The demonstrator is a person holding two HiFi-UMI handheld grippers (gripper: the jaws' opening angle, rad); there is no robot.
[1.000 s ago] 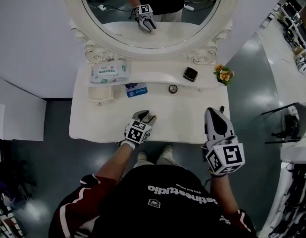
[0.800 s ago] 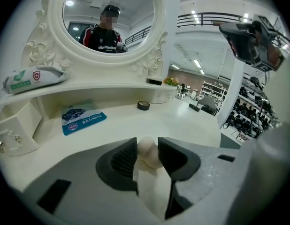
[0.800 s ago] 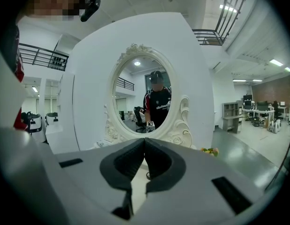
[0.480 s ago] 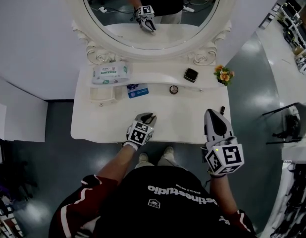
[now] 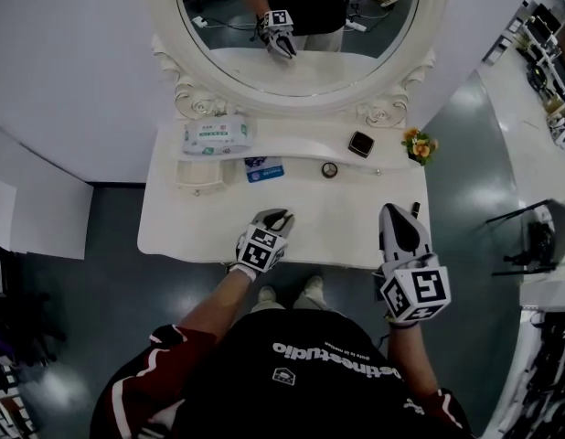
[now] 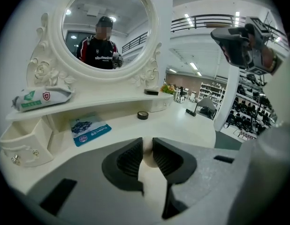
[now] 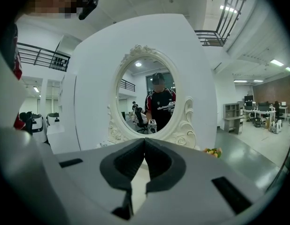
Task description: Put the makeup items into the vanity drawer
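My left gripper (image 5: 274, 217) hovers over the front middle of the white vanity top (image 5: 346, 218). In the left gripper view its pads (image 6: 131, 159) press on a small cream rounded item (image 6: 148, 150), which I cannot identify. My right gripper (image 5: 398, 212) is shut and empty above the vanity's front right corner, pointing at the oval mirror (image 7: 149, 97). Other makeup items lie further back: a blue packet (image 5: 264, 169), a small round black tin (image 5: 329, 169), a black square compact (image 5: 360, 144) and a thin dark stick (image 5: 415, 209). A small drawer (image 5: 200, 174) stands open at the back left.
A pack of wet wipes (image 5: 216, 135) lies on the raised shelf under the mirror. A pot of orange flowers (image 5: 417, 144) stands at the shelf's right end. The person stands against the vanity's front edge, with grey floor on both sides.
The left gripper's jaws stood wide one second ago and have closed on the cream item. That gripper has risen a little. The right gripper has stayed where it was.
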